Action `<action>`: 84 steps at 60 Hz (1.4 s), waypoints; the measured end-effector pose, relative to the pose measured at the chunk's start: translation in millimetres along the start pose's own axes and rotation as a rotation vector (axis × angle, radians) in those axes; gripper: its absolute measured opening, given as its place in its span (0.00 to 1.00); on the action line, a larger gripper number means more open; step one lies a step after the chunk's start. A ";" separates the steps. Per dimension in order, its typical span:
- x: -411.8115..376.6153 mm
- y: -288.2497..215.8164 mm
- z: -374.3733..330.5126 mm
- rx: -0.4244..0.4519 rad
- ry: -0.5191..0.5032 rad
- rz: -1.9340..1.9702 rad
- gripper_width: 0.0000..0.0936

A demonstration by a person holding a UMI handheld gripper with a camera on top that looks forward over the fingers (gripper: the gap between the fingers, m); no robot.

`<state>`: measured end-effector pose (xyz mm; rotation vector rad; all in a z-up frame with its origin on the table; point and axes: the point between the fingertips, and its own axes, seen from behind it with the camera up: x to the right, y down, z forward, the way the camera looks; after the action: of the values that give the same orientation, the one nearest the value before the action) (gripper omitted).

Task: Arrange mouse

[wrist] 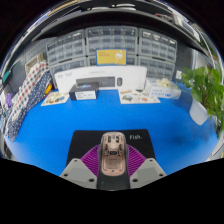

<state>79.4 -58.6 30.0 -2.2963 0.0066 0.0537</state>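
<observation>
Gripper [113, 172]: 2 fingers, purple ribbed pads [95, 160], closed against both sides of mouse [113, 156]. Mouse: beige, rounded, smooth shell, held between fingers over black rectangular mouse mat [85, 139]. Beneath: blue table [50, 130]. Beyond: white printer [97, 76], flat boxes, wall of small drawer cabinets [110, 44]; contents not discernible. Beside: green plant [210, 85].

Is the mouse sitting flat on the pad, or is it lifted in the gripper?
Cannot tell if lifted. The mouse lies between the gripper fingers, over the black mouse pad on the blue table; contact with the fingers is unclear.
</observation>
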 end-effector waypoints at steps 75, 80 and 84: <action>-8.1 -25.6 -207.9 0.240 0.042 0.005 0.91; -13.2 -17.5 -226.0 0.237 0.042 -0.016 0.91; -18.5 -11.9 -237.6 0.241 0.034 -0.025 0.91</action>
<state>70.0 -228.5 197.2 -2.0561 0.0021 0.0005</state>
